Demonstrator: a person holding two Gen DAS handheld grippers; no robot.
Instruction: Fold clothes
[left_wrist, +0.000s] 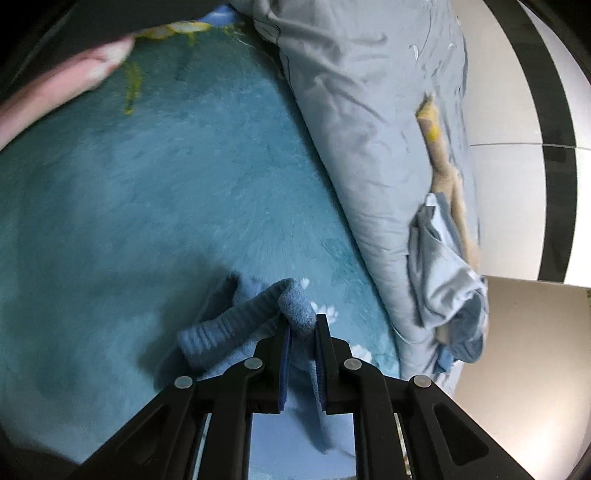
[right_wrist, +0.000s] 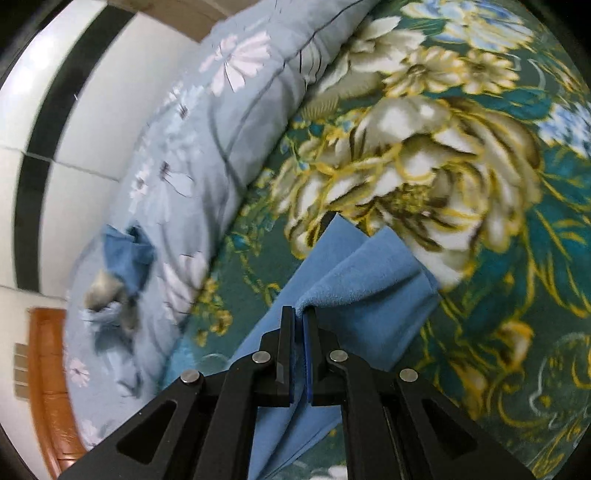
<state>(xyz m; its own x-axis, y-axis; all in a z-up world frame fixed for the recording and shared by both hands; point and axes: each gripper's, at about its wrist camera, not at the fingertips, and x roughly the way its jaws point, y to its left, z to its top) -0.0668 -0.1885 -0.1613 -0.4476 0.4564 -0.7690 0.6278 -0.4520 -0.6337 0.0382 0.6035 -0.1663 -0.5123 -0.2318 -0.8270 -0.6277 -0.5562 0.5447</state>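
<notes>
A blue fleece garment (left_wrist: 236, 325) hangs bunched from my left gripper (left_wrist: 301, 325), whose jaws are shut on a rolled fold of it; a ribbed cuff shows at the left. In the right wrist view the same blue garment (right_wrist: 354, 280) drapes in smooth folds below my right gripper (right_wrist: 298, 314), which is shut on its edge. Both grippers hover over a teal floral blanket (right_wrist: 461, 155) that covers the bed.
A rolled grey-blue flowered quilt (left_wrist: 354, 122) lies along the wall side of the bed, with a crumpled blue cloth (left_wrist: 447, 273) on it. A person's forearm (left_wrist: 55, 88) reaches in at upper left. White tiled wall (right_wrist: 85, 122) and a wooden bed frame (right_wrist: 48, 376) border the bed.
</notes>
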